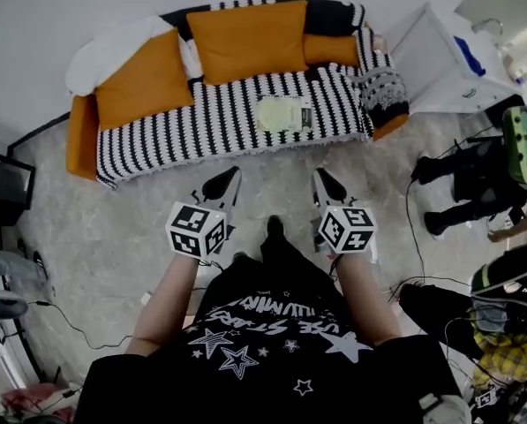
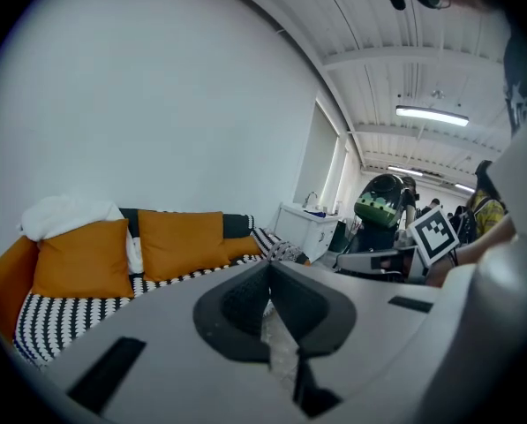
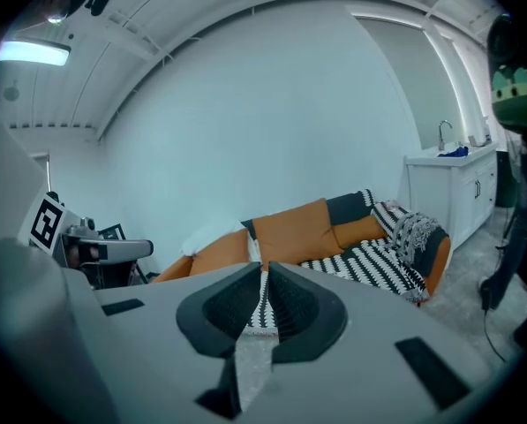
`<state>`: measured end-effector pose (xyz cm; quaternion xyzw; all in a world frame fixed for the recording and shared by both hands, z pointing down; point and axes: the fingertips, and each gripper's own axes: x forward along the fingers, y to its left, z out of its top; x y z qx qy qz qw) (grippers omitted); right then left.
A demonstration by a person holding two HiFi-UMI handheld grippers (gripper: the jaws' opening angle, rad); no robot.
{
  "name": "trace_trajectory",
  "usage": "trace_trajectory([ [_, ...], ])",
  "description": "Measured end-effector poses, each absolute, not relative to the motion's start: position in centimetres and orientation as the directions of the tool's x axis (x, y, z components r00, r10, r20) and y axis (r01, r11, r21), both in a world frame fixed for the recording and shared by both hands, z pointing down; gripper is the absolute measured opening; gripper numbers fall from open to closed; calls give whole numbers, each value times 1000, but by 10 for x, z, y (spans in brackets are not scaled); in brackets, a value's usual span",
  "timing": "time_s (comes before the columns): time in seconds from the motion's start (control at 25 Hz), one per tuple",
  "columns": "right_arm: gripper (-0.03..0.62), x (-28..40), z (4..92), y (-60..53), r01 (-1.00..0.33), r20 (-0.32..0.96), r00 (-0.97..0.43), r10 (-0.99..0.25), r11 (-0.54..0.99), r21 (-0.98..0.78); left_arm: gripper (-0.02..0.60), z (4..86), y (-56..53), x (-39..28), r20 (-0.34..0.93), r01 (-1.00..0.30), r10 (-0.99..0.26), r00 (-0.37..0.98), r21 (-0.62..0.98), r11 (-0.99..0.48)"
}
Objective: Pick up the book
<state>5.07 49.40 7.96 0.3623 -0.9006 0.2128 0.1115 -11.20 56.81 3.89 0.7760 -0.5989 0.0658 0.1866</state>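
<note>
A pale green and white book (image 1: 283, 113) lies flat on the seat of the black-and-white striped sofa (image 1: 219, 117), right of its middle. Both grippers hang over the floor in front of the sofa, short of the seat and pointing toward it. My left gripper (image 1: 223, 182) is below and left of the book, its jaws closed together with nothing between them (image 2: 268, 272). My right gripper (image 1: 327, 184) is below and right of the book, also shut and empty (image 3: 265, 270). Neither gripper view shows the book clearly.
Orange cushions (image 1: 250, 38) and a white blanket (image 1: 113, 56) line the sofa back. A white cabinet (image 1: 440, 60) stands at the right, with a person in black (image 1: 470, 188) and bags (image 1: 501, 343) beside it. Cables (image 1: 69, 321) cross the floor; a dark stand (image 1: 3, 188) is at left.
</note>
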Motion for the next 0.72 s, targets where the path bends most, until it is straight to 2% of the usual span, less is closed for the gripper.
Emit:
trace_trajectory([
  [0.28,41,81,107,446,-723,398,-690,-604,589,-361,8,60,528,-94,401,-956,-872,282,197,-218],
  [0.44,41,98,125,414,-721,436,-685,-583,627,-294,8,63,497,-84,396,-960,-876,277,160,-231],
  [0.72,41,107,137,359,-727,428,-686,-589,577,-372,8,58,467,-99,401,-978,-896,191,153,-140],
])
